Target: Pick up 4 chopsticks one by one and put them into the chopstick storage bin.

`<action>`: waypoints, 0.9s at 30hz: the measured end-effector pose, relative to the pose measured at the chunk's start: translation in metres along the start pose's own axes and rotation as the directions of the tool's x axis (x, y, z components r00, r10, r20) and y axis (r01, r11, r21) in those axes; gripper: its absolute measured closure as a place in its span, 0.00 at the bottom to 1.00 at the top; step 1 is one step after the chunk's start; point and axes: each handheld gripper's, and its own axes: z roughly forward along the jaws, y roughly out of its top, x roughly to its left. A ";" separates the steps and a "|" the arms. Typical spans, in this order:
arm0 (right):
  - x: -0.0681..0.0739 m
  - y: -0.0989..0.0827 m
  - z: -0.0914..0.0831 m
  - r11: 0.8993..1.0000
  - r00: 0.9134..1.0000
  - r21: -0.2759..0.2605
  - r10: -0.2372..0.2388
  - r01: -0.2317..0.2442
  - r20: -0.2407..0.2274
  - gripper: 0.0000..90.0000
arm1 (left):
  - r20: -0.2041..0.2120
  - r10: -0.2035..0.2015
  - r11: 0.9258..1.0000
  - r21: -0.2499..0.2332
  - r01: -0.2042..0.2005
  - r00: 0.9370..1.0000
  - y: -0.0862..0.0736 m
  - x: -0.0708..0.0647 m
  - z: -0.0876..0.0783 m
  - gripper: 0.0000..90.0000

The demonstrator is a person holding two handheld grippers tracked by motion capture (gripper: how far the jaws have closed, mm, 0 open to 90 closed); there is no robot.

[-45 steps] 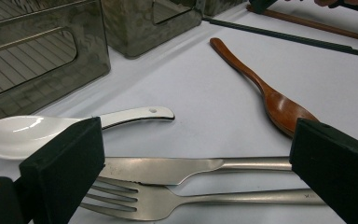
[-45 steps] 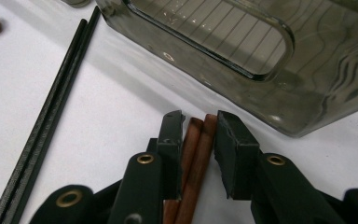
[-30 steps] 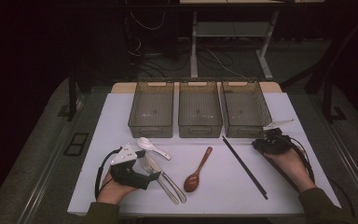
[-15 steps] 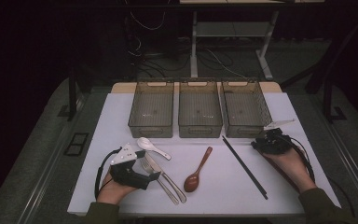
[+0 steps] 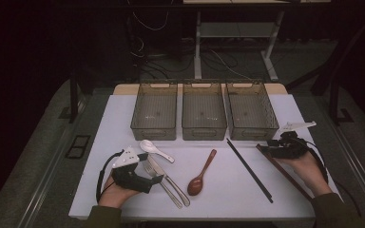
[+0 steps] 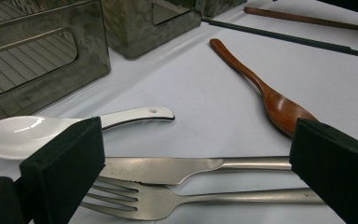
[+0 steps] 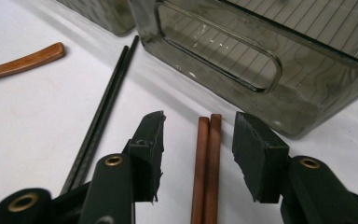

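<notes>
Two smooth reddish-brown wooden chopsticks (image 7: pixel 206 163) are lying matt near the table's right edge. The glossy white ceramic spoon (image 6: pixel 32 133) is gleaming; the brushed steel fork (image 6: pixel 168 201) and knife (image 6: pixel 177 168) are shining dully.

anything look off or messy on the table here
Nothing spilled or broken. The three bins stand in a straight row. The cutlery lies loose at mixed angles on the table; the brown chopsticks lie between the right gripper's just-opened jaws, unpinched.
</notes>
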 end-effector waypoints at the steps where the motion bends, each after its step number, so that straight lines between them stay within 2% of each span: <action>1: 0.000 -0.001 -0.002 1.000 1.000 -0.001 0.004 -0.004 -0.003 0.56 | 0.001 -0.001 1.000 0.000 0.001 1.000 0.000 0.000 0.000 0.03; 10: 0.003 -0.009 -0.019 1.000 1.000 -0.005 -0.013 0.013 -0.004 0.55 | 0.012 -0.010 1.000 -0.011 0.010 1.000 0.001 0.000 0.000 0.02; 16: 0.004 -0.022 -0.034 1.000 1.000 0.001 -0.002 0.002 0.004 0.60 | 0.024 -0.002 1.000 -0.013 0.002 1.000 0.002 -0.002 0.001 0.02; 20: 0.003 -0.030 -0.039 1.000 1.000 0.003 -0.006 0.006 0.009 0.61 | 0.026 0.000 1.000 -0.009 0.000 1.000 0.002 -0.003 0.002 0.02; 27: 0.006 -0.043 -0.046 0.999 0.999 0.032 -0.022 0.021 0.035 0.71 | 0.032 -0.006 1.000 -0.003 0.006 0.999 0.002 -0.002 0.002 0.02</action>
